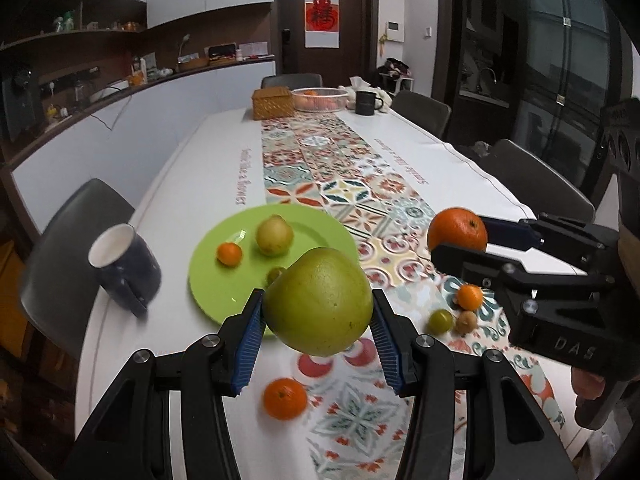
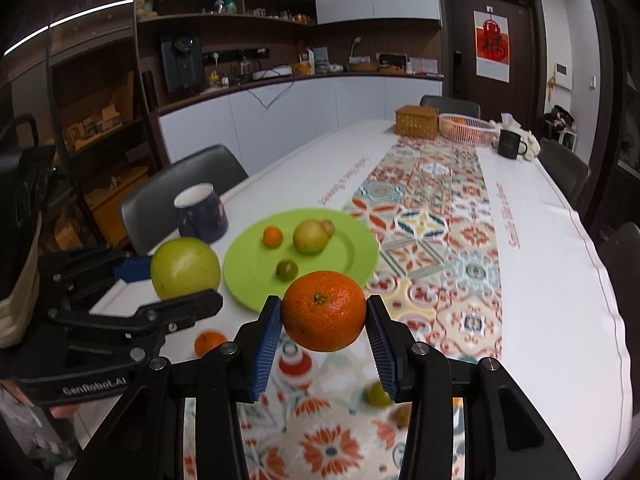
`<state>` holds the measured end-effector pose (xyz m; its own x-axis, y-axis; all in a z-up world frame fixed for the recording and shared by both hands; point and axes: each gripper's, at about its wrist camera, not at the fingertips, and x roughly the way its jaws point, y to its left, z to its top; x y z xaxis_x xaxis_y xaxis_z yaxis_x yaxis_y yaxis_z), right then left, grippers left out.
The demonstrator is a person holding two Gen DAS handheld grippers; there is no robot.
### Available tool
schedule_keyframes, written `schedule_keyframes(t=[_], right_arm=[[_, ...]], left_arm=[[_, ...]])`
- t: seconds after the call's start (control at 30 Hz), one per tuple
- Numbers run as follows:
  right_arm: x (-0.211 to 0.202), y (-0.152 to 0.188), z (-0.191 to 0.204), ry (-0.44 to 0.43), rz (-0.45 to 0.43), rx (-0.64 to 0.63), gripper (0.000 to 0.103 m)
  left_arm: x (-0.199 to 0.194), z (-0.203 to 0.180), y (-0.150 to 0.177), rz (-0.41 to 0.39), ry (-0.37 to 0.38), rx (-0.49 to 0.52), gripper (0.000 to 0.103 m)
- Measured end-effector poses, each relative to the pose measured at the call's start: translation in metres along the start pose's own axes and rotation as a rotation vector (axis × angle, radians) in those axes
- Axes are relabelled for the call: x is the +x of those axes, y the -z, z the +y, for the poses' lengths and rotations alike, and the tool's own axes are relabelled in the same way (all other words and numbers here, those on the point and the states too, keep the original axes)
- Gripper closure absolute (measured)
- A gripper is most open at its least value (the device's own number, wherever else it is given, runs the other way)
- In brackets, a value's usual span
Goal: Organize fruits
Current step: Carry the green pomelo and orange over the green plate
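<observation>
Fruits are sitting on the green plate (image 1: 224, 288): a small mandarin (image 1: 229, 254), a yellow pear (image 1: 274, 236) and a small green fruit (image 2: 287, 269). We are clamping the big green pomelo (image 1: 320, 300) in our left gripper (image 1: 318, 340) above the plate's near edge, and squeezing the orange (image 2: 324, 310) in our right gripper (image 2: 324, 344) over the patterned runner (image 2: 440, 240).

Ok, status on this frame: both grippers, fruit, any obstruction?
Left gripper shut on green pomelo. Right gripper shut on large orange. Both held above table, green plate ahead. Path unobstructed.
</observation>
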<state>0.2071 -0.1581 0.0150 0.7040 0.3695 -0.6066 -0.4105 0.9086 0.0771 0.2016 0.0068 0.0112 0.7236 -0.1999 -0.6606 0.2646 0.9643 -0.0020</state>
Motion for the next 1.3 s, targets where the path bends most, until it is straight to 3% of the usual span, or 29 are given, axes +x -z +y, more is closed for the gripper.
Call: schedule_keyframes(t=[0.4, 0.6, 1.03, 1.3], right_arm=[[0.045, -0.049, 0.002, 0.002, 0.017, -0.003, 0.059], [0.075, -0.062, 0.001, 0.0, 0.062, 0.002, 0.059], [0.15, -0.037, -0.004, 0.013, 0.262, 0.038, 0.059], [0.158, -0.029, -0.001, 0.027, 0.282, 0.036, 0.059]], left_arm=[[0.03, 0.041, -0.031, 0.037, -0.051, -0.024, 0.052], [0.059, 0.059, -0.037, 0.107, -0.028, -0.061, 0.052], [0.125, 0.077, -0.012, 0.266, -0.019, -0.094, 0.053], [0.132, 0.078, -0.006, 0.284, -0.012, -0.083, 0.05]])
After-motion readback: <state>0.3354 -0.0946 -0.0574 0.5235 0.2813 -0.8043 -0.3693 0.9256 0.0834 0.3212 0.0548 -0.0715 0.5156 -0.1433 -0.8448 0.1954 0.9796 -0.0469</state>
